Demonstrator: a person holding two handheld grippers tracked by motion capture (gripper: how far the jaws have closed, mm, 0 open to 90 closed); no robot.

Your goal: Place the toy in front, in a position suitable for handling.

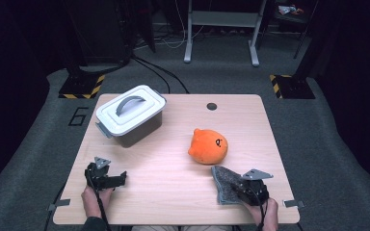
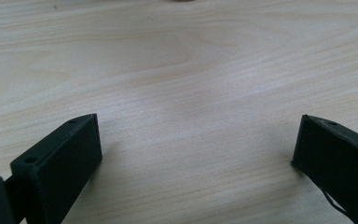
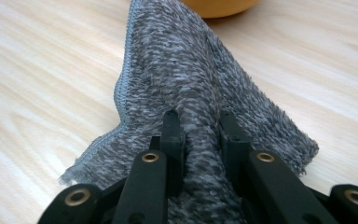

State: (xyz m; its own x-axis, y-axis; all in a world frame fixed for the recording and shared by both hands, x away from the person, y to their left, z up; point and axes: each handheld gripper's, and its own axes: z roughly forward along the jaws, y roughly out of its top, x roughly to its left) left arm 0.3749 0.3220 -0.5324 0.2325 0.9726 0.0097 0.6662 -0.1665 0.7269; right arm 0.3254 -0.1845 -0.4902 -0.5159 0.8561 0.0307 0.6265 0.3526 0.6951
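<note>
At the near left corner of the pale wooden table [image 1: 173,192] sits the left gripper [image 1: 118,180], held low over the wood by the person's left hand [image 1: 95,201]. Its fingers [image 2: 70,158] stand wide apart with bare wood grain between them; they have hold of nothing, and in the left gripper view they hang just above the surface, casting soft shadows on it.

Farther back on the left stands a storage box [image 1: 131,115] with a white lid and a grey handle arched across the top. The lid is on, and a grey clasp shows at the near left end. The box is well apart from the left gripper.

Past the middle of the table, toward the right, lies a round orange plush toy [image 1: 208,146] with a small dark mark on its side. Just in front of it, near the right front edge, is a grey cloth [image 1: 225,185], a fuzzy, mottled piece with a stitched hem. Its far corner reaches close to the toy; whether the two touch I cannot tell.

The right gripper [image 1: 243,188] is at the near side of that cloth, held by the person's right hand [image 1: 267,216]. In the right gripper view its fingers [image 3: 173,140] are drawn close together, pinching a raised ridge of the cloth between them, while the rest of the fabric slopes down onto the table on either side.
</note>
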